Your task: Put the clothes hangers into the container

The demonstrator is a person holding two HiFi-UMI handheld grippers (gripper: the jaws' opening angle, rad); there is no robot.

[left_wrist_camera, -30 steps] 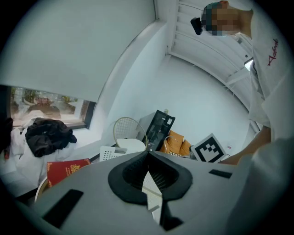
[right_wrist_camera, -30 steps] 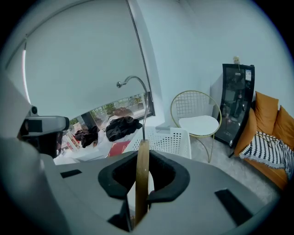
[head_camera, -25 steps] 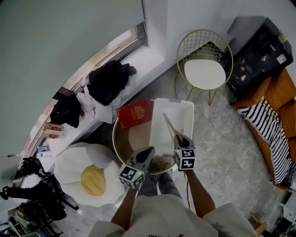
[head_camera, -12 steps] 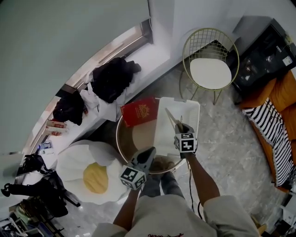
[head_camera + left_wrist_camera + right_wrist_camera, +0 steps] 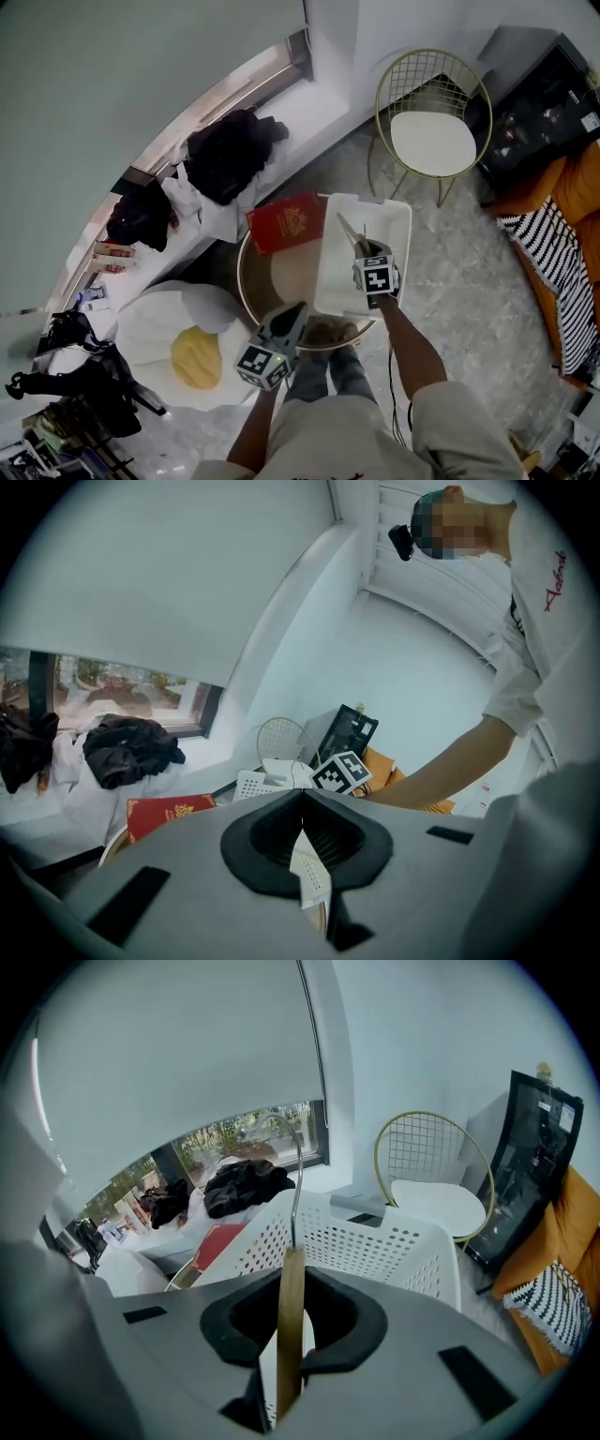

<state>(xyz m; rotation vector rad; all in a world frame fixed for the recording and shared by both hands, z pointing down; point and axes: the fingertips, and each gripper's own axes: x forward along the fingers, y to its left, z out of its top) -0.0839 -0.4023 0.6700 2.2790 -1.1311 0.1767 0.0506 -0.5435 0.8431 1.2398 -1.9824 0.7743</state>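
A white perforated basket (image 5: pixel 330 281) stands on a round wooden table (image 5: pixel 246 281); it also fills the middle of the right gripper view as the basket (image 5: pixel 375 1237). My right gripper (image 5: pixel 365 250) hangs over the basket's near half, shut on a wooden clothes hanger (image 5: pixel 348 232) that slants up and left above the basket's inside. In the right gripper view the hanger's bar (image 5: pixel 291 1326) stands on edge between the pads and its metal hook (image 5: pixel 296 1162) rises above. My left gripper (image 5: pixel 296 312) hovers at the table's near edge with jaws together and nothing held; it is the same left gripper (image 5: pixel 302 799).
A red book (image 5: pixel 286 223) lies on the table left of the basket. A gold wire chair (image 5: pixel 433 141) stands behind it. Black clothes (image 5: pixel 225 155) lie on the windowsill. An egg-shaped cushion (image 5: pixel 183 342) sits on the floor at left, an orange sofa (image 5: pixel 562 187) at right.
My right gripper has sunk with the hanger, lower over the basket. The left gripper has drifted a little toward the near left.
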